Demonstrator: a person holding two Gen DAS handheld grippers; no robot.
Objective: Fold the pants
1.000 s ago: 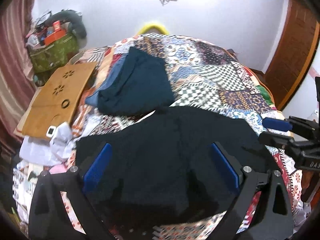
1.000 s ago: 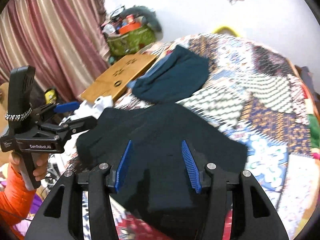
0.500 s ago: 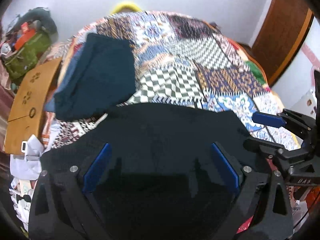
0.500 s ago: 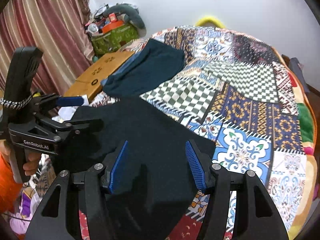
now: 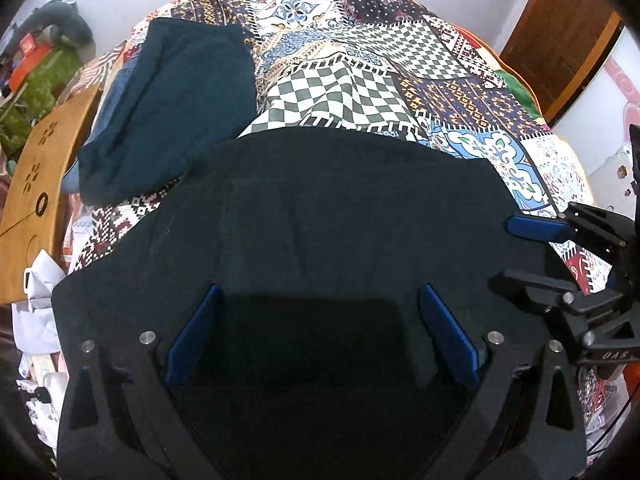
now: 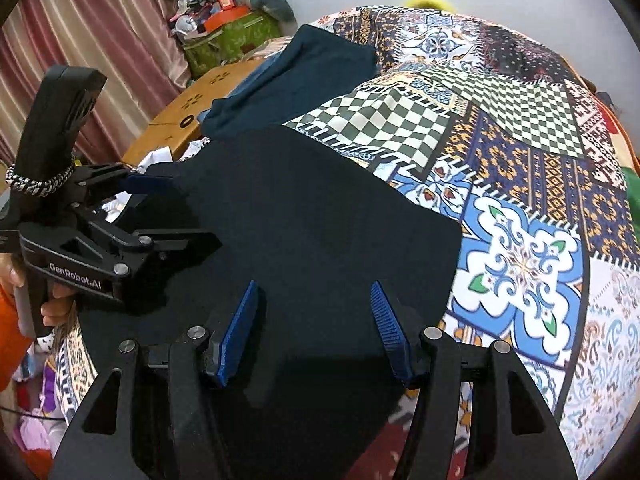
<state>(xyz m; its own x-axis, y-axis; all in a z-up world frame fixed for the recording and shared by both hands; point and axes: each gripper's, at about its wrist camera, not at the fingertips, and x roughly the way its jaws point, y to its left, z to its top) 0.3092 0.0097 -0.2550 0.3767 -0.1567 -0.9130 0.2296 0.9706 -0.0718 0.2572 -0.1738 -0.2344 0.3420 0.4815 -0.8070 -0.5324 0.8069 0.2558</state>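
Black pants [image 5: 320,216] lie folded flat on the near part of the patchwork bedspread [image 5: 360,80]; they also show in the right wrist view [image 6: 304,216]. My left gripper [image 5: 318,292] is open and empty, just above the pants' near edge. My right gripper [image 6: 314,292] is open and empty above the pants' near right part. The right gripper shows at the right edge of the left wrist view [image 5: 528,252], and the left gripper at the left of the right wrist view [image 6: 176,208]. Whether the fingers touch the cloth is unclear.
A folded dark teal garment [image 5: 180,100] lies on the bed beyond the pants at the left. A wooden lap desk [image 5: 36,184] and white clutter [image 5: 40,280] sit off the bed's left side. A green bag [image 6: 232,40] stands by the curtain. A door [image 5: 560,32] is at right.
Both grippers have tilted down and moved in closer over the black pants, which now fill more of each view. Both stay open.
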